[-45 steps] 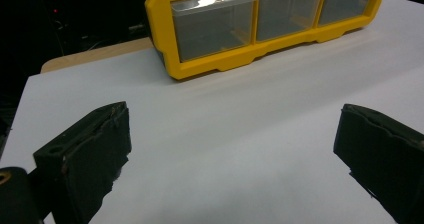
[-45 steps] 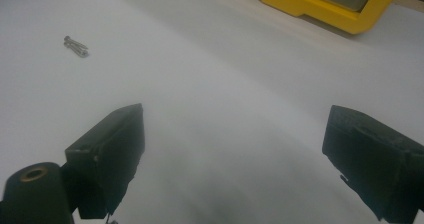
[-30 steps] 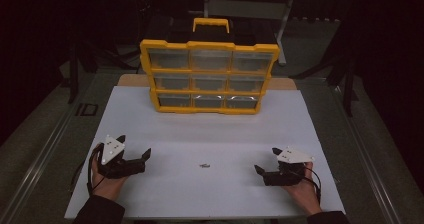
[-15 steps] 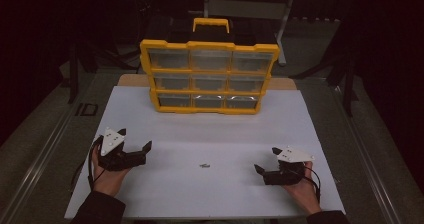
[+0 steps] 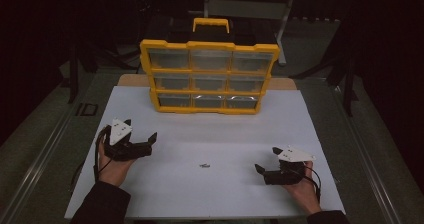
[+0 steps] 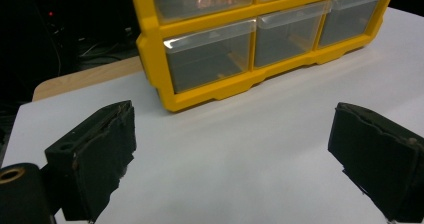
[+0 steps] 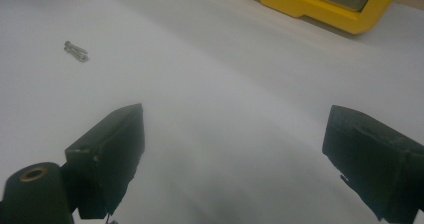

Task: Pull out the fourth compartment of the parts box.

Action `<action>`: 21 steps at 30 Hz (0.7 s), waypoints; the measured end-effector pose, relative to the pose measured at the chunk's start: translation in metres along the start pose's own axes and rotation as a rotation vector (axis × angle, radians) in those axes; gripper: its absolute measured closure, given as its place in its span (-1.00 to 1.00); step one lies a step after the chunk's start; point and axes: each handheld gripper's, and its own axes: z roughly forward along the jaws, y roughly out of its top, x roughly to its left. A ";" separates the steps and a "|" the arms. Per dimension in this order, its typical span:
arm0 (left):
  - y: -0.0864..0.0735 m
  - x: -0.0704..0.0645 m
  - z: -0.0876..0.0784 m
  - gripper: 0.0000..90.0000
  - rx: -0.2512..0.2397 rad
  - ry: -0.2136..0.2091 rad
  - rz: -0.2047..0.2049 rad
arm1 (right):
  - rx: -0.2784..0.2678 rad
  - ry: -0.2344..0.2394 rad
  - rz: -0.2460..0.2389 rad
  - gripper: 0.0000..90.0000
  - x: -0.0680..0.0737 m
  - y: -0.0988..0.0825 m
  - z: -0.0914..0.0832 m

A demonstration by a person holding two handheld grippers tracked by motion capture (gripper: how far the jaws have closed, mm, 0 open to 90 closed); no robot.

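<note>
If it were me I'd come at the small grey metal screws from straight above with the right gripper, since they lie flat on the white table sheet about midway between both hands, well short of the yellow plastic drawer organiser; go low and pinch slow or they'll skate. That gripper rests on the sheet, jaws wide apart, empty. The left gripper sits raised a bit, aimed at the organiser's bottom-left drawer, jaws spread too.
</note>
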 end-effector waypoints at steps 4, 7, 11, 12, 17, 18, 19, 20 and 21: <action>0.007 -0.004 0.005 -0.87 -0.001 -0.006 0.024 | -0.003 0.002 -0.002 -0.78 0.000 0.000 0.000; 0.013 -0.006 0.009 -0.87 -0.001 -0.010 0.043 | -0.002 0.004 -0.003 -0.78 0.000 0.000 0.000; 0.019 -0.008 0.013 -0.87 -0.004 -0.014 0.063 | -0.001 0.005 -0.003 -0.78 0.000 0.000 0.000; 0.021 -0.009 0.014 -0.86 -0.003 -0.013 0.066 | -0.001 0.004 -0.004 -0.78 0.000 0.000 0.000; 0.027 -0.008 0.019 -0.84 -0.004 -0.014 0.075 | -0.002 0.005 -0.005 -0.78 0.000 0.000 0.000; 0.029 -0.008 0.021 -0.84 -0.005 -0.014 0.078 | -0.001 0.005 -0.005 -0.78 0.000 0.000 0.001; 0.030 -0.008 0.022 -0.84 -0.006 -0.014 0.081 | -0.001 0.005 -0.004 -0.78 0.000 0.000 0.001; 0.032 -0.009 0.023 -0.84 -0.004 -0.015 0.084 | -0.001 0.005 -0.004 -0.78 0.000 0.000 0.001; 0.034 -0.009 0.025 -0.84 -0.005 -0.015 0.087 | 0.000 0.005 -0.003 -0.78 0.000 0.000 0.001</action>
